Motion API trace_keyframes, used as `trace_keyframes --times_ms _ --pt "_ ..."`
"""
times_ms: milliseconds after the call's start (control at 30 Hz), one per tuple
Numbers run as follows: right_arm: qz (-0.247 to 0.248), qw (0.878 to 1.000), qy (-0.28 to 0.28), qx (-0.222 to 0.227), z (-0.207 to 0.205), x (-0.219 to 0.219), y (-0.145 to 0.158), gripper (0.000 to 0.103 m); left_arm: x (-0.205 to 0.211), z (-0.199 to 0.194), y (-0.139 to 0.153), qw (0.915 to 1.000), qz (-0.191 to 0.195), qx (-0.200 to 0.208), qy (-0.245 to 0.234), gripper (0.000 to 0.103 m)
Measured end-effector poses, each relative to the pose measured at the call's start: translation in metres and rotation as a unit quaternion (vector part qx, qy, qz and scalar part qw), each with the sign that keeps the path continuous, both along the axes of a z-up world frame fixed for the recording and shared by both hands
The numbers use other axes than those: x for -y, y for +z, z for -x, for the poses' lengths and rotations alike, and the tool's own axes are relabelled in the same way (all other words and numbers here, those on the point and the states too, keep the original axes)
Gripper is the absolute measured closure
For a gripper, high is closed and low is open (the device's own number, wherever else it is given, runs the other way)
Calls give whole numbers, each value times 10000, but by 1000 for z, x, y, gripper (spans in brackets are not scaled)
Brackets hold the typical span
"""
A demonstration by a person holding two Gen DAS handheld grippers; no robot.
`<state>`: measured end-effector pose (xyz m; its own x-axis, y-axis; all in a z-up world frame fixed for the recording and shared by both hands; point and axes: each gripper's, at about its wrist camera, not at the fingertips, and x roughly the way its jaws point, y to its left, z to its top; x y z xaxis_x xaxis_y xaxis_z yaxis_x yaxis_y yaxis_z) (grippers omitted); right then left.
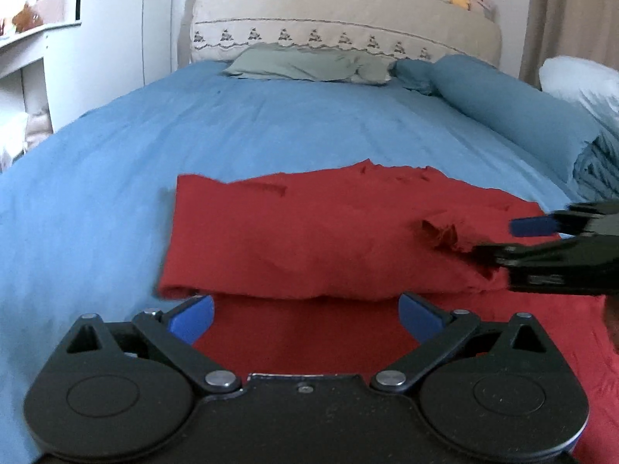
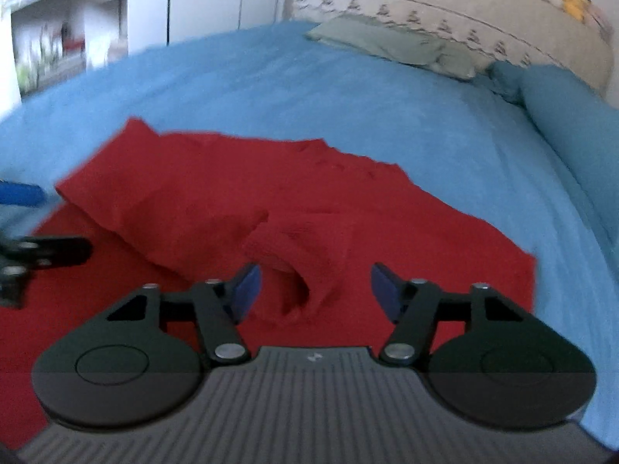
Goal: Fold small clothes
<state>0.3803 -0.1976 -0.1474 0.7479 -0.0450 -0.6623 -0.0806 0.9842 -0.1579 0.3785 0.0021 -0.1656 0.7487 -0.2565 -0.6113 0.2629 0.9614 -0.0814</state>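
From the left wrist camera, a small red fabric garment [image 1: 309, 239] is seen spread on the blue bedsheet [image 1: 193, 135], toward the near edge of the bed. Its far part is doubled back over the near part, so that a folded edge runs across just beyond the blue-padded fingertips. The left gripper [image 1: 305, 319] is held with its jaws spread wide and nothing between them, low over the lower red layer. The right gripper [image 1: 499, 241] is seen entering from the right edge, its tips over a rumpled bit of the cloth; whether cloth is pinched there cannot be told from this view. A grey-green pillow [image 1: 305, 63] and a rolled teal blanket [image 1: 514, 116] are seen near the headboard end.

From the right wrist camera, the red garment [image 2: 193, 193] is seen blurred. The right gripper [image 2: 315, 290] is released, its jaws parted, with a raised red wrinkle standing between them. The left gripper [image 2: 38, 224] is seen at the left edge.
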Motion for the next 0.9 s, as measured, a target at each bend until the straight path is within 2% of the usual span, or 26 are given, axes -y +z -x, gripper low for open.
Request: trace_keyframes --times_ms 67,100,167,200,267,400,500,567,633,700,833,900 --pt "246 9996 151 -74 -15 -11 -12 40 -3 4 -3 10000 21 41 -24 0" --pt "374 9989 263 -136 -22 -16 -18 58 -4 4 -5 10000 -1 63 -47 0" --pt "535 9977 315 -271 -35 -21 -27 75 -6 6 -9 9999 -59 101 -60 0" --pt "439 9986 169 -225 -38 -17 -27 75 -7 7 -10 9999 -63 102 -58 0" --pt "-142 9996 -257 -42 -36 2 -21 76 -9 5 -14 10000 8 28 -48 0" --pt "-1342 9828 -1245 240 -21 50 -25 76 -11 5 -23 9999 117 -103 -49 0" --pt "-1962 9687 -1520 77 -13 73 -45 72 -8 7 -30 9999 6 -95 -59 0" --pt "-2223 9618 -1594 128 -7 79 -51 58 -7 10 -34 9999 -115 -30 -92 0" --pt "-2488 9553 -1590 119 -4 80 -53 33 -2 13 -37 9994 -308 46 -142 0" --pt "-2555 9546 -1524 164 3 78 -49 19 1 15 -39 9991 -382 110 -176 0" --pt "-2357 9578 -1632 195 -2 68 -51 20 -2 14 -41 9994 -295 98 -182 0" --pt "-2388 9518 -1907 269 -4 70 -52 24 -3 14 -42 9994 -265 90 -181 0"
